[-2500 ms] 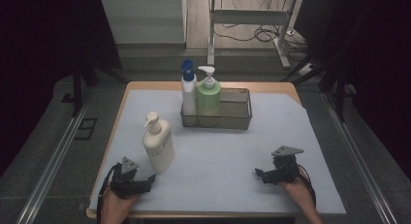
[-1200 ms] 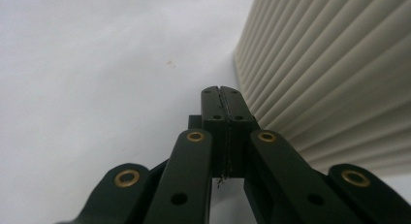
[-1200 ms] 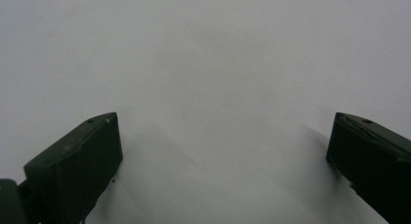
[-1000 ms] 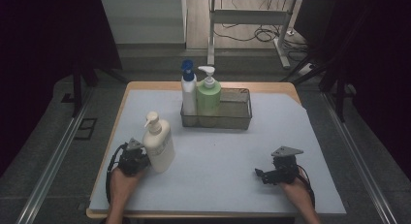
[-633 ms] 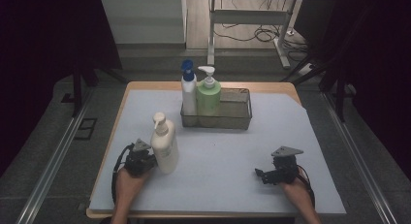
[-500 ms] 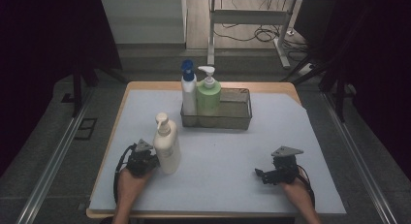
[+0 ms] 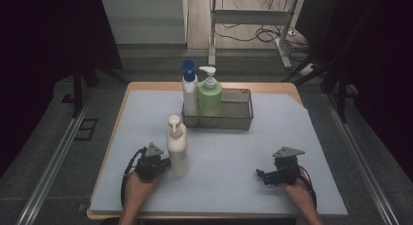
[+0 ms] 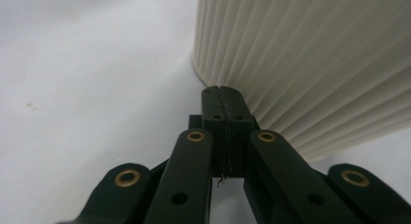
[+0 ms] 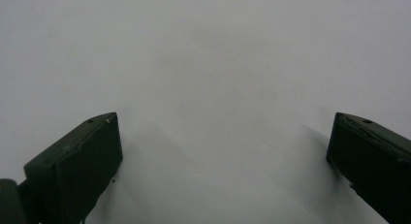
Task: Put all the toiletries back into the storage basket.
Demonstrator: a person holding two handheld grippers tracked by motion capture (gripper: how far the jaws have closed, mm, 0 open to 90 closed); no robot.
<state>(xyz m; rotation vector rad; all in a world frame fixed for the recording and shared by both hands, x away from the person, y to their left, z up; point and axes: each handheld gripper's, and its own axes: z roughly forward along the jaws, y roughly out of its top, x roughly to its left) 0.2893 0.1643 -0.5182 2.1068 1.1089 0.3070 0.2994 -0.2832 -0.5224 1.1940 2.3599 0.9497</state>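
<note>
A cream pump bottle (image 7: 178, 146) stands upright on the pale table cover, left of centre. My left gripper (image 7: 164, 162) is shut with nothing between its jaws, and its closed tips press against the bottle's ribbed base (image 8: 300, 64). In the left gripper view the left gripper (image 8: 224, 95) has its two jaws flat together. My right gripper (image 7: 260, 175) rests near the front right of the table. In the right gripper view the right gripper (image 9: 223, 146) stands open over the bare cover, holding nothing.
A wire basket (image 7: 241, 119) at the back centre holds a blue-capped white bottle (image 7: 189, 91) and a green pump bottle (image 7: 210, 94). The table cover (image 7: 224, 157) reaches almost to the wooden table's edges. Dark floor and metal rails lie on both sides.
My left gripper has slid right and forward along the table, pushing the cream bottle with it toward the centre. The right gripper has kept still.
</note>
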